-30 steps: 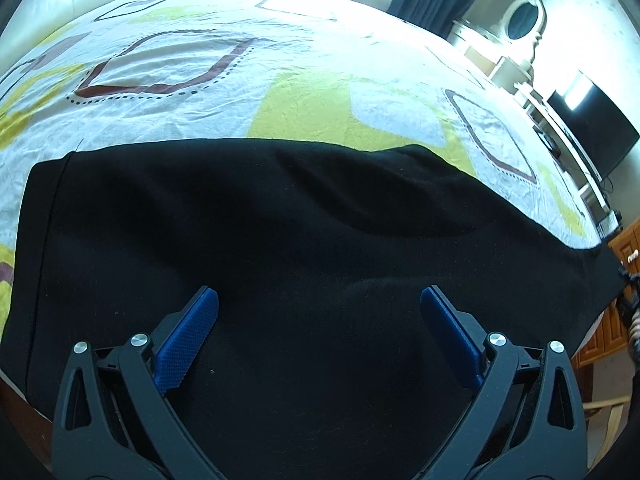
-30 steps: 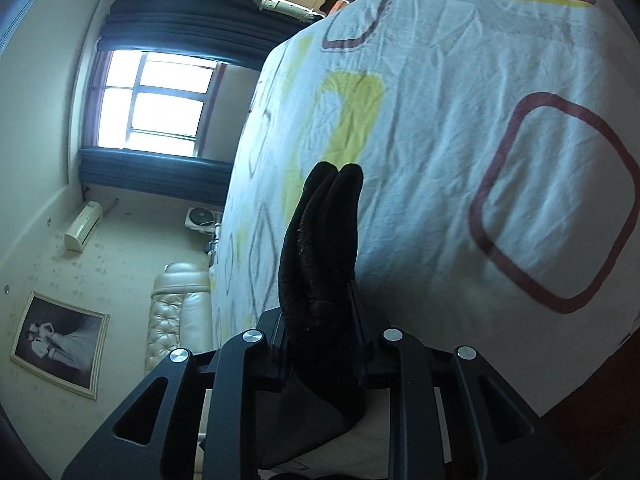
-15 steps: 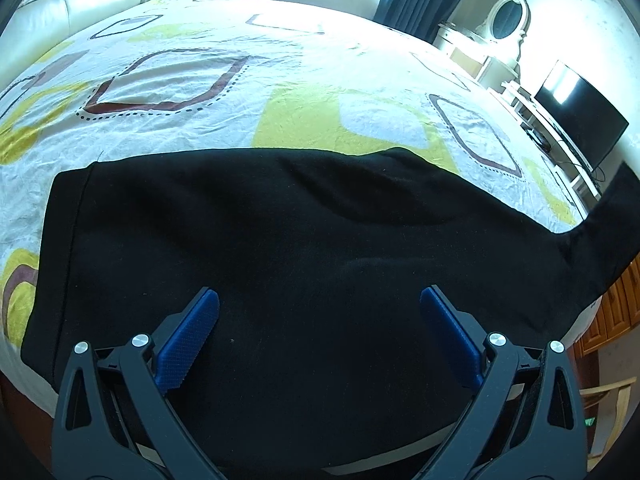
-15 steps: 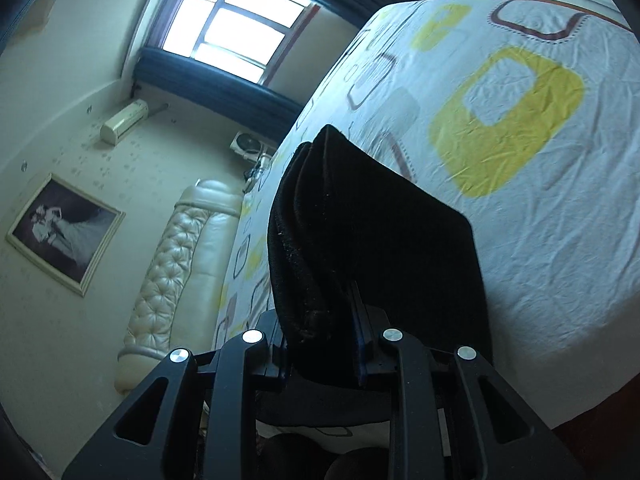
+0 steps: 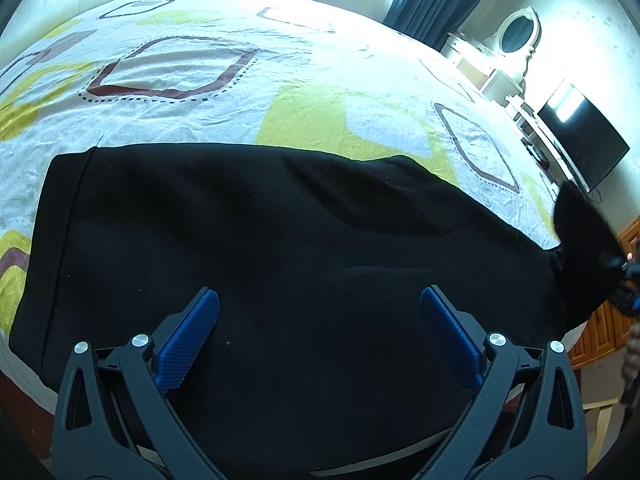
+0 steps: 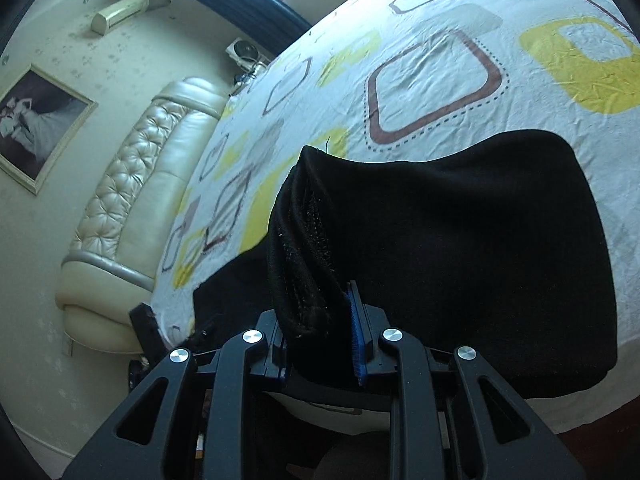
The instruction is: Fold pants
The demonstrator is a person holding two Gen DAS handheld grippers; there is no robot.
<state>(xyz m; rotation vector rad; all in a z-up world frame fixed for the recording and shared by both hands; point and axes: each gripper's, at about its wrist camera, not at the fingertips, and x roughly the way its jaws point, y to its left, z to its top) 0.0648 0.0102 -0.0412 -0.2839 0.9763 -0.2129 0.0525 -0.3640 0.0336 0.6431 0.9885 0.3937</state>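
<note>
Pants [image 5: 280, 240] black, flat on bedsheet [image 5: 200, 60], bunched hem inside clamped right tongs [image 6: 320, 344]; left tongs [image 5: 320, 332] wide apart, empty.

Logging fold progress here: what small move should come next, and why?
Probably carry the right gripper, shut on the bunched end of the pants, across toward the flat far end; the left gripper hovers open over the cloth on the bed.

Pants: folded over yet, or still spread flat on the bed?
Mostly spread. The black pants lie flat on the bedsheet; only one end is lifted, clamped in the right gripper. The left gripper is open.
</note>
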